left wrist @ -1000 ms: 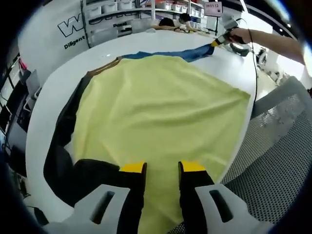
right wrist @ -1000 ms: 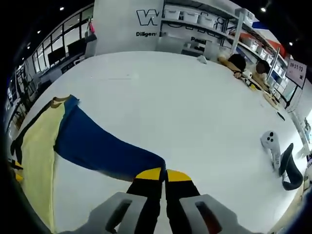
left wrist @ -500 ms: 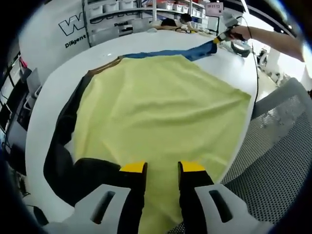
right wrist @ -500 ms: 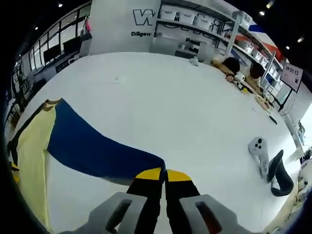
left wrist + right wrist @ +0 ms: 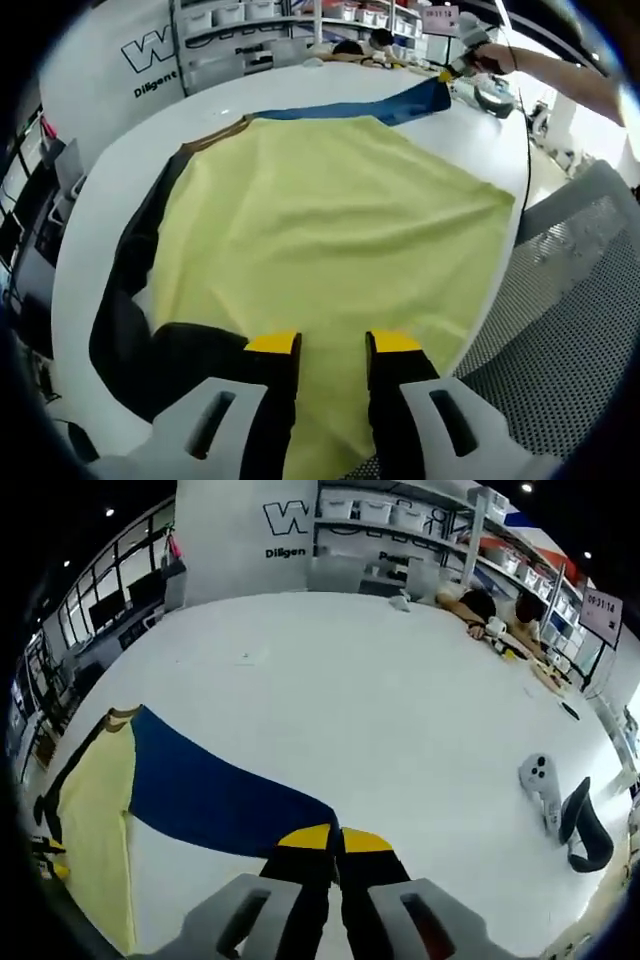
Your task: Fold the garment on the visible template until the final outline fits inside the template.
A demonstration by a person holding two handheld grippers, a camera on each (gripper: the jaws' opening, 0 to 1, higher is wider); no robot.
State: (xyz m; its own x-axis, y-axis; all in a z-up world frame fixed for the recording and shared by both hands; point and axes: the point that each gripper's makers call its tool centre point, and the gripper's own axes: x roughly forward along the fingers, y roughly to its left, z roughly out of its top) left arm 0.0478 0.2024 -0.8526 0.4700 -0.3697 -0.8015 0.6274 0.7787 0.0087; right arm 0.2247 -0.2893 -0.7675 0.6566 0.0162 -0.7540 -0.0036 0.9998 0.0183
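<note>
In the left gripper view a round white table (image 5: 110, 190) carries the garment (image 5: 320, 230), its yellow body spread across the middle. A black sleeve (image 5: 125, 330) trails toward 8 o'clock and a blue sleeve (image 5: 390, 103) stretches toward 1 o'clock. The left gripper (image 5: 335, 345) rises at 6 o'clock, its yellow-tipped jaws parted over the near hem and gripping nothing. At 1 o'clock the right gripper (image 5: 452, 72), held in a person's hand (image 5: 490, 58), pinches the end of the blue sleeve. A grey mesh chair (image 5: 570, 330) sits at 4 o'clock. Behind the table, at 11 o'clock, is a white wall with lettering (image 5: 150, 55), and shelving with bins (image 5: 240, 20) runs along 12 o'clock.

In the right gripper view the white table (image 5: 380, 700) spreads wide. The right gripper (image 5: 334, 837) at 6 o'clock has its jaws pressed together on the blue sleeve (image 5: 215, 795), which runs toward 9 o'clock to the yellow body (image 5: 95, 810). A white handheld controller (image 5: 542, 785) and a black headband-shaped object (image 5: 585, 830) lie at 3 o'clock. Two people (image 5: 495, 615) lean on the far edge at 1 o'clock.

Compared with half a second ago, the blue sleeve is drawn further out and the right gripper sits higher and farther away in the left gripper view. The left gripper's jaws are as far apart as before.
</note>
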